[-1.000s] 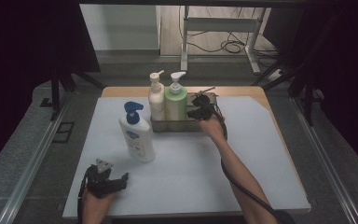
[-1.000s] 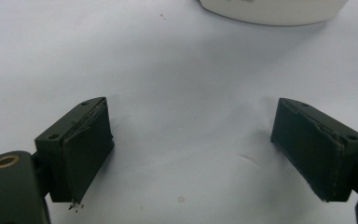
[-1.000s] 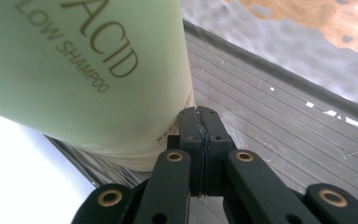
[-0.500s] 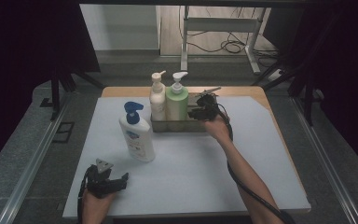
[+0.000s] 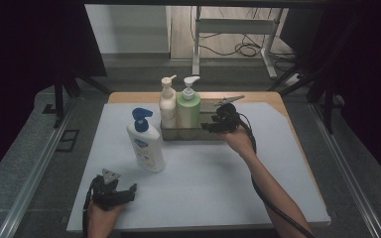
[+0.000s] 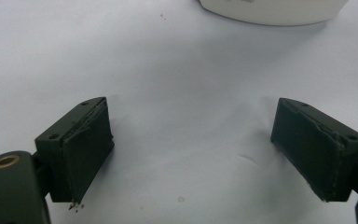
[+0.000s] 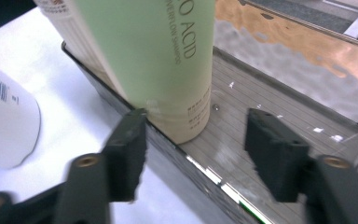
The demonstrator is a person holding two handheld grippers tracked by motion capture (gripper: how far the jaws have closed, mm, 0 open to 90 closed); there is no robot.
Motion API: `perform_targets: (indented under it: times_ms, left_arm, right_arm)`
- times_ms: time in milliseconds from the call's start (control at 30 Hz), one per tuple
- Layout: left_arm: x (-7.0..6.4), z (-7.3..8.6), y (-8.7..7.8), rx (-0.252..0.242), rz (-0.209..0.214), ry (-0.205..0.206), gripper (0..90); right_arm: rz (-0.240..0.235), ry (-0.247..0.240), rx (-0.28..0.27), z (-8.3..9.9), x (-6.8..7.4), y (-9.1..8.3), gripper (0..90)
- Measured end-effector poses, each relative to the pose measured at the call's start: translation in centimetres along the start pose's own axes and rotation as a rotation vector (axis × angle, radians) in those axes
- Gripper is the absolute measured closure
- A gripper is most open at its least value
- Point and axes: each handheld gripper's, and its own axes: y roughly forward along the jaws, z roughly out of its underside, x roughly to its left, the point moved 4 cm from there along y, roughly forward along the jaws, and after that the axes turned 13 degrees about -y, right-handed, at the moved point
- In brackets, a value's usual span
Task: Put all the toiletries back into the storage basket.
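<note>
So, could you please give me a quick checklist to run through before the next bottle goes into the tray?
1. Right hand-held gripper open: ok, jaws apart and holding nothing.
2. Left hand-held gripper open: ok, nothing between its jaws.
3. Green bottle upright in the metal tray: ok.
4. Cream bottle upright beside it: ok.
5. Free tray floor right of the green bottle: ok.
6. White bottle with blue pump upright on the white mat, ungrasped: ok.

green bottle (image 7: 168, 60): "O ACID", perhaps "…VERLOW SHAMPOO" | white bottle (image 7: 4, 126): barcode, digits unreadable
</note>
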Motion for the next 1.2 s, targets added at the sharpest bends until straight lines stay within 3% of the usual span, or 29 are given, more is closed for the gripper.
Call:
perform_targets:
  times_ms: [267, 500, 1200]
  left_arm:
    - [0.0, 0.0, 0.0, 0.000, 0.000, 0.000, 11.9]
    - [0.0, 0.0, 0.0, 0.000, 0.000, -0.001, 11.9]
    - [0.0, 0.0, 0.0, -0.001, 0.000, -0.001, 11.9]
  right_arm:
    - [-0.001, -0.017, -0.010, 0.4, 0.6, -1.6, 24.2]
    - [0.002, -0.086, 0.015, 0.9, 1.5, -2.7, 14.9]
    - [0.017, -0.154, 0.018, 2.9, 3.2, -4.8, 6.6]
